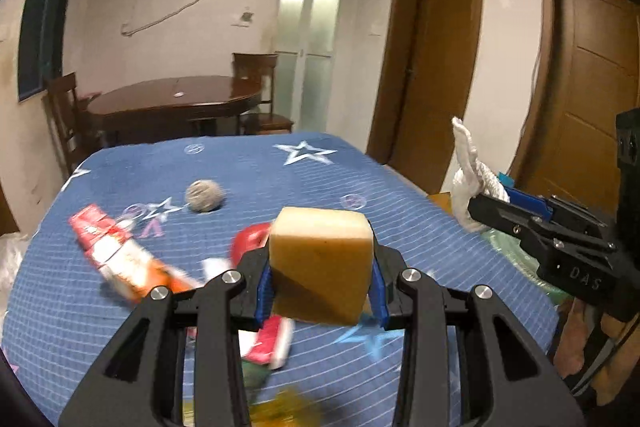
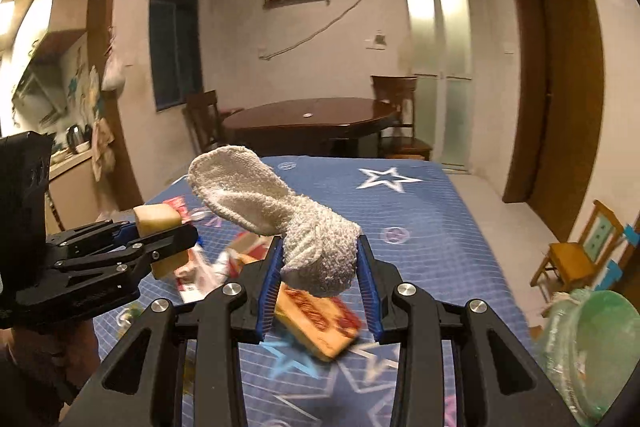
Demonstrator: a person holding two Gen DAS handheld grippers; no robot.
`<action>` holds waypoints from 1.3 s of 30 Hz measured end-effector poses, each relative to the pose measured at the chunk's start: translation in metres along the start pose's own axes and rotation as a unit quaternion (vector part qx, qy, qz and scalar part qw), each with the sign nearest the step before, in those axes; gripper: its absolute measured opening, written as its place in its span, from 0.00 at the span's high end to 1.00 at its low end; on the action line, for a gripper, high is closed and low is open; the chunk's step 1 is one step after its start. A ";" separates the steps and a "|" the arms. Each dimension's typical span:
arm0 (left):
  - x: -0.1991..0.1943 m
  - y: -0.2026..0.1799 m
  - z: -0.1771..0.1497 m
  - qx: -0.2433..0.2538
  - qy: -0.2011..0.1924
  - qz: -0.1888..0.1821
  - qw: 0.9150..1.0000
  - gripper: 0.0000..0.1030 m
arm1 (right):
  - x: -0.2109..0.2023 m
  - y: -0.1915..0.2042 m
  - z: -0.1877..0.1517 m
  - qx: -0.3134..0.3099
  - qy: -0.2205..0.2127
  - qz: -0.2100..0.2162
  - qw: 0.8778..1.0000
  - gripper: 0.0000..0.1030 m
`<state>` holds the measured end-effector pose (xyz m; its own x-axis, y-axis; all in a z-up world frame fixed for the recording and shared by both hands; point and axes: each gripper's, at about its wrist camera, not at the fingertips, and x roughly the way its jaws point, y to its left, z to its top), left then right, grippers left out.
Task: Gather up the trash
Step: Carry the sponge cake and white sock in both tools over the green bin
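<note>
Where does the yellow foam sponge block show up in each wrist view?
Left wrist: the yellow foam sponge block sits centre frame, clamped in the left gripper.
Right wrist: same block at left edge, in that gripper.
Shared landmark: the white star on the blue cloth.

Both views are warm and fairly dim, with a yellowish indoor cast. The brightest patch is the frosted glass door (image 1: 310,39), glowing pale at about 12 o'clock in the left wrist view and 1 o'clock in the right. A hot glare burns at 9 o'clock in the right view. Fisheye bending curves the door frames (image 2: 560,75) — black vignette fills the corners. The wrappers (image 1: 120,251) on the blue cloth (image 1: 248,171) are smeared by motion blur — as is the green bin (image 2: 588,351) at 4 o'clock.
</note>
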<state>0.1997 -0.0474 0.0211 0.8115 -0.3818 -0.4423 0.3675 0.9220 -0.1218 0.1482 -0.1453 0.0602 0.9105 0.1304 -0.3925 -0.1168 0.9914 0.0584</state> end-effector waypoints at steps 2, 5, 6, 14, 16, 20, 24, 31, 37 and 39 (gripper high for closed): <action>0.007 -0.017 0.005 0.003 -0.003 -0.014 1.000 0.65 | -0.016 -0.017 -0.003 0.008 -0.004 -0.011 1.000 0.64; 0.016 -0.042 0.010 0.010 -0.006 -0.032 0.999 0.65 | -0.035 -0.045 -0.007 0.018 -0.009 -0.031 0.999 0.64; 0.019 -0.049 0.010 0.013 -0.007 -0.037 0.999 0.65 | -0.042 -0.055 -0.008 0.022 -0.011 -0.038 0.999 0.64; 0.050 -0.114 0.016 0.043 -0.006 -0.092 0.995 0.65 | -0.078 -0.137 -0.016 0.049 -0.014 -0.094 0.994 0.64; 0.059 -0.135 0.019 0.051 -0.007 -0.109 0.993 0.65 | -0.086 -0.160 -0.020 0.055 -0.013 -0.107 0.993 0.64; 0.077 -0.170 0.023 0.062 -0.006 -0.140 0.988 0.65 | -0.102 -0.205 -0.030 0.069 -0.007 -0.138 0.988 0.64; 0.094 -0.202 0.023 0.073 0.003 -0.164 0.984 0.65 | -0.119 -0.255 -0.044 0.085 0.002 -0.170 0.982 0.64; 0.130 -0.261 0.017 0.100 0.029 -0.206 0.973 0.65 | -0.140 -0.345 -0.067 0.110 0.019 -0.214 0.970 0.64; 0.158 -0.306 0.008 0.119 0.055 -0.230 0.964 0.65 | -0.143 -0.416 -0.089 0.136 0.057 -0.241 0.959 0.64; 0.169 -0.317 0.003 0.124 0.066 -0.233 0.962 0.65 | -0.139 -0.438 -0.100 0.146 0.074 -0.247 0.955 0.64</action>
<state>0.2211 -0.4046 -0.0125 0.4744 -0.7232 -0.5019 0.7877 0.6033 -0.1248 0.0329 -0.5974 -0.0022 0.7571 -0.3326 -0.5622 0.4485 0.8904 0.0773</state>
